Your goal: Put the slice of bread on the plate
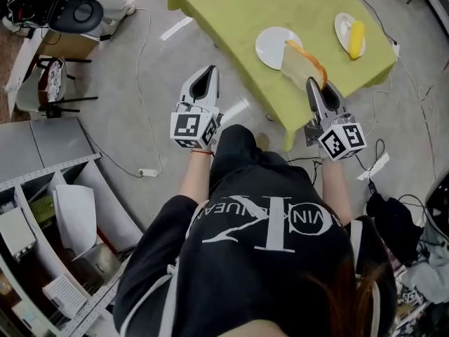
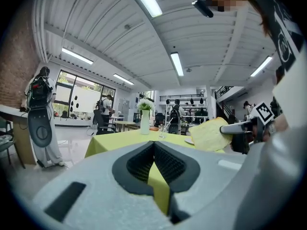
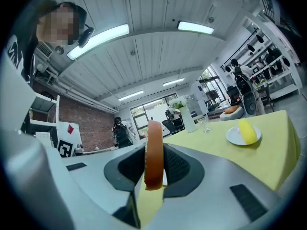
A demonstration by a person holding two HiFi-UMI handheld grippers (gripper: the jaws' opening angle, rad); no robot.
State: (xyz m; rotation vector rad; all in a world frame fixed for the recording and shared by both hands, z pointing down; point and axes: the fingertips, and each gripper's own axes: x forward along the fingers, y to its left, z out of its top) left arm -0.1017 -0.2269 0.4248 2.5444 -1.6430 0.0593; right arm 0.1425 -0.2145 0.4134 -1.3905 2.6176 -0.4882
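The right tongs (image 3: 154, 150) pinch the bread (image 1: 300, 63) between their ribbed black pads. The tongs' shell is smooth, pale grey plastic, rounded toward the tips. The slice stands on edge, with its flat faces against the pads and its thin rim turned up. From the right gripper view only that rim shows, a narrow, upright, orange-brown band of crust.

In the head view the slice's long axis runs along the tongs, away from the person and out past the tips. It hangs at the near edge of the table (image 1: 224, 5). Its far end lies over the near rim of the plate (image 1: 270, 46) in that picture; I cannot tell whether they touch. The visible face is pale, cream-coloured crumb, soft and matt, roughly square with rounded corners and edged by the darker crust.

The left tongs (image 2: 153, 145) are empty, their pad tips pressed together. A narrow wedge of gap lower down shows the table's cloth behind. They are held off the table's near corner, well apart from the bread.

The table wears a smooth yellow-green cloth. The plate is round, white, glossy and bare. A second plate (image 1: 342, 23), smaller and white, sits farther right and carries a long yellow thing (image 1: 357, 38) that I cannot identify. A tall white vase (image 2: 145, 121) with flowers stands at the far end.
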